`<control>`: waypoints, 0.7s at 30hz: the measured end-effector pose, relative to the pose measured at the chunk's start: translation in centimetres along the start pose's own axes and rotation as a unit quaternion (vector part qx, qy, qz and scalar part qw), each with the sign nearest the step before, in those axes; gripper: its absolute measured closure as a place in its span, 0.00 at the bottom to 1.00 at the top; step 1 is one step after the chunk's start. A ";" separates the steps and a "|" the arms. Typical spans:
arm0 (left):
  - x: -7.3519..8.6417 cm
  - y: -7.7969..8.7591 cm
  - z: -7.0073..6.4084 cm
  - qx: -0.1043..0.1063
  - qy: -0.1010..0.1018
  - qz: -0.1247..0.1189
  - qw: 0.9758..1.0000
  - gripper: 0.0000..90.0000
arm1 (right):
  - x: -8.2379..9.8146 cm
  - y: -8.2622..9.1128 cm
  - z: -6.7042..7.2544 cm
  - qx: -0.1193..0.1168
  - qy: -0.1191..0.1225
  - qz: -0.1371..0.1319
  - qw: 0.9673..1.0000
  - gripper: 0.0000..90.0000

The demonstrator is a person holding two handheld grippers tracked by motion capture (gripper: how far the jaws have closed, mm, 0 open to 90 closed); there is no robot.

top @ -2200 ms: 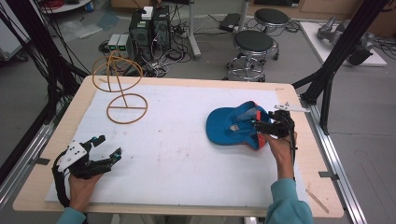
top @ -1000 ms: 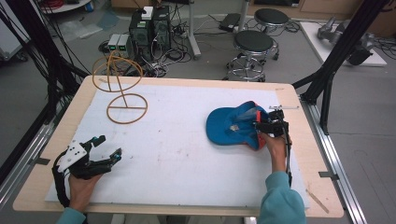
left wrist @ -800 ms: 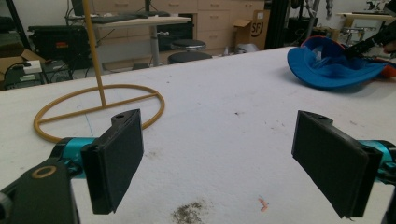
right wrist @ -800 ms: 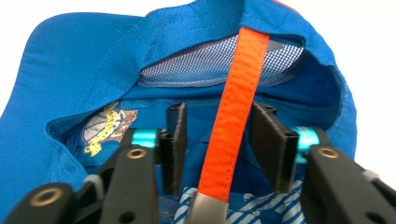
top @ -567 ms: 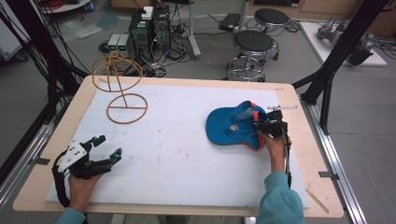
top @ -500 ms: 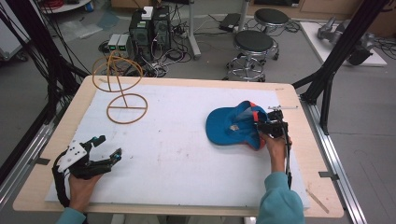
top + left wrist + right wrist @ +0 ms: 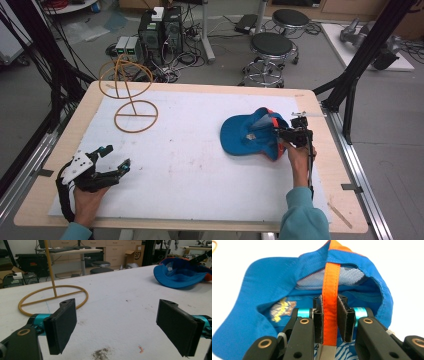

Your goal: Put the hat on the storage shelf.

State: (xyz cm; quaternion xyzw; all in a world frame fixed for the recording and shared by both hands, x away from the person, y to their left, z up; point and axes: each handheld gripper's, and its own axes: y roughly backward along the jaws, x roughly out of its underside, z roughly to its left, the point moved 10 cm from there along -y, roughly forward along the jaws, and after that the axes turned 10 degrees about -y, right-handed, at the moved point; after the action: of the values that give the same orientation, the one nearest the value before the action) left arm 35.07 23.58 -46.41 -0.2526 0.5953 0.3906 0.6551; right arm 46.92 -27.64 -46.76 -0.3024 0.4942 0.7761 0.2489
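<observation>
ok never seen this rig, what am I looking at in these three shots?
A person at a table holds a hand-held two-jaw gripper in each hand. The high view looks down from above; the other two cameras ride on the grippers, looking along their black jaws. On the white table cover lie a blue cap, upside down, and a yellow wire stand at the far left. The right gripper has just closed on the cap's orange strap. The left gripper rests near the front left, jaws wide open, holding nothing.
</observation>
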 end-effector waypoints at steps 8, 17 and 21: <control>0.0 0.0 0.0 0.000 0.000 0.000 1.000 0.19 | -1.0 2.4 2.0 -0.031 0.007 -0.033 0.999 0.87; 0.0 0.0 0.1 -0.001 0.005 -0.001 1.000 0.19 | -2.7 5.6 4.9 -0.057 0.030 -0.069 0.996 0.87; 0.0 0.0 0.1 -0.002 0.006 -0.001 1.000 0.19 | -3.7 6.8 5.8 -0.062 0.039 -0.081 0.994 0.87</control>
State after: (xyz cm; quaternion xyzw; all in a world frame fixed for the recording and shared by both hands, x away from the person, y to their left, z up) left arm 35.12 23.63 -46.39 -0.2566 0.5980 0.3894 0.6518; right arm 43.48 -25.29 -38.02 -0.3862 0.4284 0.7700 0.2727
